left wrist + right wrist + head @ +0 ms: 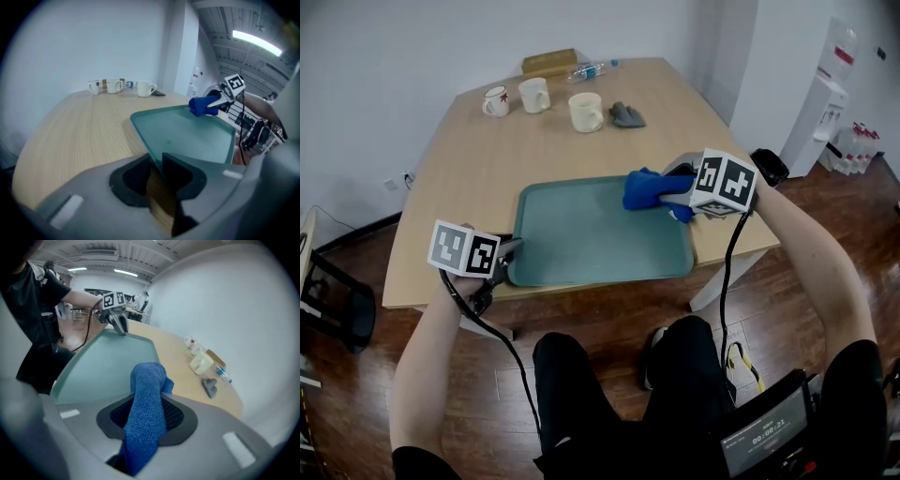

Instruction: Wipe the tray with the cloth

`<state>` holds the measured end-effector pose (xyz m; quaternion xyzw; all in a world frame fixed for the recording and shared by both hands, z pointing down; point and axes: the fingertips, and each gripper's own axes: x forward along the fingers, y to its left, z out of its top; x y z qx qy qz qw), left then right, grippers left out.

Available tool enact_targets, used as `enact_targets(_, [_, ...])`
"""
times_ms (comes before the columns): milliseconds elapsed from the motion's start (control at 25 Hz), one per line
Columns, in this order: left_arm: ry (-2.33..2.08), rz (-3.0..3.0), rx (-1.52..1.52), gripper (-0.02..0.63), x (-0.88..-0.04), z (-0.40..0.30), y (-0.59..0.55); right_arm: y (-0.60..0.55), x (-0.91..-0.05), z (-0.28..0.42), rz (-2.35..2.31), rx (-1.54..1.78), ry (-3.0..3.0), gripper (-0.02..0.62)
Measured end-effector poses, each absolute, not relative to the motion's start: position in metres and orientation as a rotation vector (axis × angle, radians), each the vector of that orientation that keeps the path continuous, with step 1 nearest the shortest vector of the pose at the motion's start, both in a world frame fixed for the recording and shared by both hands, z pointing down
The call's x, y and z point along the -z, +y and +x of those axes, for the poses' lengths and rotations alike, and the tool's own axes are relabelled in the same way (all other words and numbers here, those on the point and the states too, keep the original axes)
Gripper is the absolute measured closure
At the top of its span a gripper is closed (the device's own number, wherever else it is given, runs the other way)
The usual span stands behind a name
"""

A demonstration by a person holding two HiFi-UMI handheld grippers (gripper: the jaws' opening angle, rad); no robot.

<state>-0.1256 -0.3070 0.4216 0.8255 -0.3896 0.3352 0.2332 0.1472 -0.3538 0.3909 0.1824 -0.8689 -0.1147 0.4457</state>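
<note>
Three mugs [534, 95] stand, in the head view, along the counter's [469, 187] far side. A grey rag [626, 115] lies just beside the rightmost mug, and a bottle [589, 70] and a box [549, 62] lie behind them. All are well apart from the tray [581, 244] at the near edge. The left claw [510, 249] sits at the tray's near left rim. The right claw [673, 195] holds the blue cloth [647, 190] at the tray's far right corner. In the left gripper view the jaws pinch the tray's corner rim, with the cloth at the opposite corner. In the right gripper view the jaws clamp the cloth, which stands up between them and hides part of the tray. The rag, one mug and the bottle lie off to the right.
</note>
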Motion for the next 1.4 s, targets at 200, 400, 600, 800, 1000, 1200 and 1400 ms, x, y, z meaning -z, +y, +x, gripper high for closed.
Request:
enact_targets(200, [-1.066, 2.274, -0.917, 0.522, -0.421, -0.125, -0.309, -0.398, -0.39, 0.156, 0.589, 0.364, -2.084, 0.483])
enact_targets(400, [-1.066, 2.274, -0.92, 0.521, -0.422, -0.125, -0.309, -0.371, -0.397, 0.148, 0.529, 0.346, -2.143, 0.483])
enact_targets(600, [-1.078, 2.278, -0.92, 0.522, -0.423, -0.126, -0.312, -0.306, -0.402, 0.14, 0.388, 0.33, -2.215, 0.484])
enact_targets(800, [-1.086, 2.275, -0.921, 0.522, -0.424, -0.127, -0.313, -0.242, -0.399, 0.127, 0.346, 0.348, -2.246, 0.483])
enact_targets(1000, [-1.082, 2.261, -0.916, 0.522, -0.424, -0.125, -0.313, -0.206, -0.394, 0.119, 0.325, 0.349, -2.237, 0.483])
enact_targets(1200, [-1.094, 2.27, -0.916, 0.522, -0.425, -0.126, -0.314, -0.196, -0.389, 0.11, 0.348, 0.297, -2.284, 0.483])
enact_targets(1400, [-1.108, 2.277, -0.922, 0.522, -0.425, -0.127, -0.313, -0.204, -0.399, 0.116, 0.411, 0.271, -2.241, 0.485])
